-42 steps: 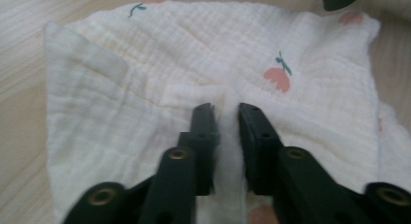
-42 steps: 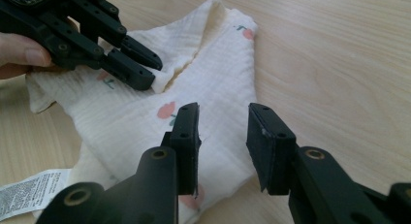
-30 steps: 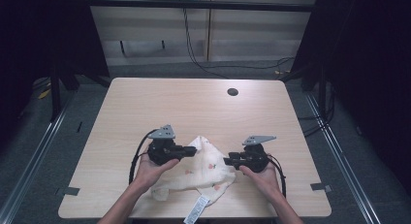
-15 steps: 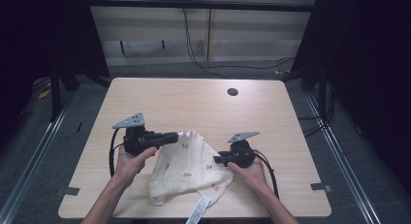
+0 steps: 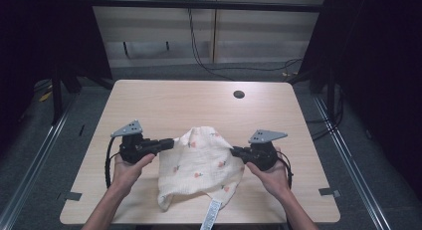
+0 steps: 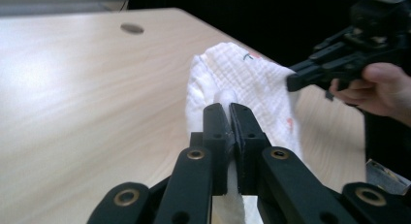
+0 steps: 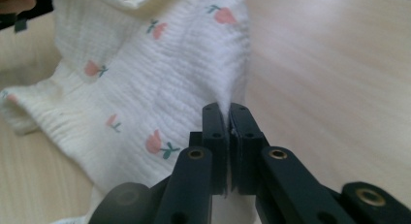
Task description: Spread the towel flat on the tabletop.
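My left claw (image 5: 169, 143) and right claw (image 5: 235, 151), whose jaws have just been closing, each pinch an edge of the fruit-printed cloth (image 5: 201, 165) near the bench's (image 5: 164, 100) front edge, mid-spreading; next, I judge, pull apart evenly.

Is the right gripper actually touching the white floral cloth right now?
Touching. In the right gripper view, the right gripper has its jaws shut on the edge of the white floral cloth, fabric pinched between them.
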Motion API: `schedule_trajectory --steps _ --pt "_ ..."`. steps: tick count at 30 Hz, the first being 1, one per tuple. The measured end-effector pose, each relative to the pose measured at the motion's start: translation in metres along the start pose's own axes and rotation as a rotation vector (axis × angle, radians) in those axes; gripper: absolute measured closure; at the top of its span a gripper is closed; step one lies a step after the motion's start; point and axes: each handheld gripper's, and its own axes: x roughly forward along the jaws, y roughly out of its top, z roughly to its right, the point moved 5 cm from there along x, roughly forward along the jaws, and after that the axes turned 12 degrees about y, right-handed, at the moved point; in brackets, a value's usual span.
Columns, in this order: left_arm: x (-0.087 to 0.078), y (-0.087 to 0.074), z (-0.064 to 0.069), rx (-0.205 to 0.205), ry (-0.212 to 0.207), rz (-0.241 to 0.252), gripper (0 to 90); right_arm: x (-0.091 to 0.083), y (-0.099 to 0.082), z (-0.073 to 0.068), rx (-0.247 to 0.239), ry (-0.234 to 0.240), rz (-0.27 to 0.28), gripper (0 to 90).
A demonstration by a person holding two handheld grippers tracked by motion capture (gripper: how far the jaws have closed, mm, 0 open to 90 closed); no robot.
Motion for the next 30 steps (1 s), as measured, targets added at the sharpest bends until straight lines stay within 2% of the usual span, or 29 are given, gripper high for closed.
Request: schedule_trajectory --steps 4,8,12,14,19,22,25,27,28,30 --pt "0.007 -0.020 -0.007 -0.011 0.023 -0.066 86.4 0.023 -0.024 -0.014 0.010 0.060 -0.089 84.9" --pt "0.006 -0.024 -0.009 -0.007 0.041 -0.087 86.3 0.041 -0.042 -0.025 0.021 0.094 -0.133 83.2" --pt "0.002 -0.029 -0.015 -0.020 0.059 -0.094 86.1 0.048 -0.045 -0.035 0.003 0.121 -0.149 81.5" --pt "0.002 -0.032 -0.017 -0.035 0.061 -0.095 86.0 0.051 -0.044 -0.039 0.015 0.150 -0.145 79.2" --pt "0.002 -0.036 -0.020 -0.030 0.066 -0.118 85.9 0.068 -0.052 -0.043 0.030 0.194 -0.190 70.7" --pt "-0.001 -0.037 -0.023 -0.036 0.067 -0.120 85.9 0.071 -0.049 -0.044 0.039 0.205 -0.179 64.9" --pt "-0.002 -0.039 -0.024 -0.047 0.066 -0.118 85.8 0.067 -0.045 -0.039 0.051 0.204 -0.157 60.1" --pt "0.000 -0.041 -0.024 -0.052 0.060 -0.116 85.8 0.062 -0.041 -0.033 0.068 0.202 -0.150 56.8" --pt "0.001 -0.041 -0.025 -0.046 0.066 -0.124 85.8 0.058 -0.038 -0.030 0.073 0.219 -0.149 56.8" --pt "0.002 -0.042 -0.025 -0.053 0.068 -0.125 85.8 0.050 -0.032 -0.025 0.081 0.218 -0.114 57.7"
